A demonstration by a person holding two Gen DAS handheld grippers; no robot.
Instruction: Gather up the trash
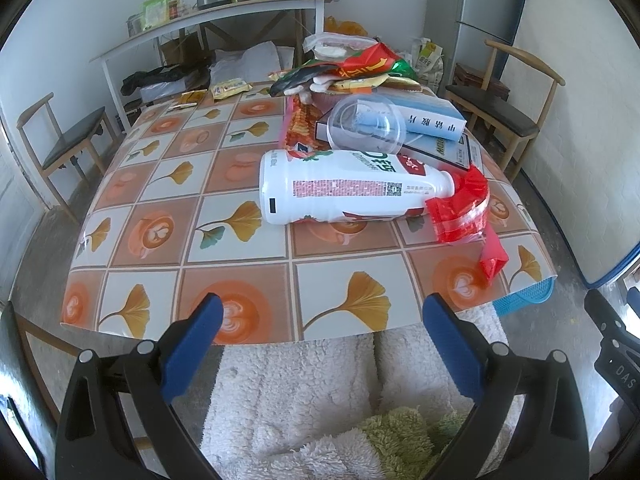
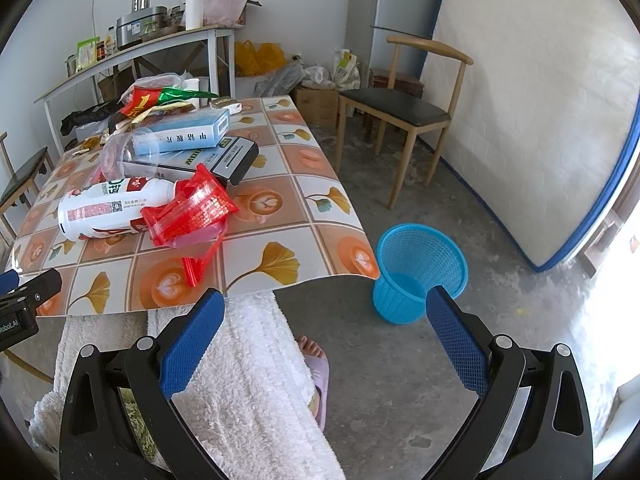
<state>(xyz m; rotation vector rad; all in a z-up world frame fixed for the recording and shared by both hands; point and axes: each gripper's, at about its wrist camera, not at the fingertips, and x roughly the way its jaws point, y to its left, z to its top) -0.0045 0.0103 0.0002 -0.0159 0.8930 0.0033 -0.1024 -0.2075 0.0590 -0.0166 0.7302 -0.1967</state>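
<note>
- while it lies on its side on the table (image 1: 240, 248), the white plastic bottle (image 1: 344, 188) points its neck to the right, and the neck touches a crumpled red wrapper (image 1: 460, 212).
- just behind the bottle a clear plastic cup (image 1: 366, 126) lies tipped over, leaning against a light blue box (image 1: 424, 118) that rests on a dark box (image 2: 236, 156).
- farther back is a heap of colourful snack wrappers (image 1: 360, 68).
- a blue mesh basket (image 2: 420, 272) stands on the floor, just beside the near right corner of the table.
- the left gripper (image 1: 322, 316) hangs over the near edge of the table, its blue pads spread wide and holding nothing.
- the right gripper (image 2: 324, 312) is over the floor between the table edge and the basket, also spread wide and empty.
- below both grippers are the person's legs in white fluffy cloth (image 2: 248, 380).
</note>
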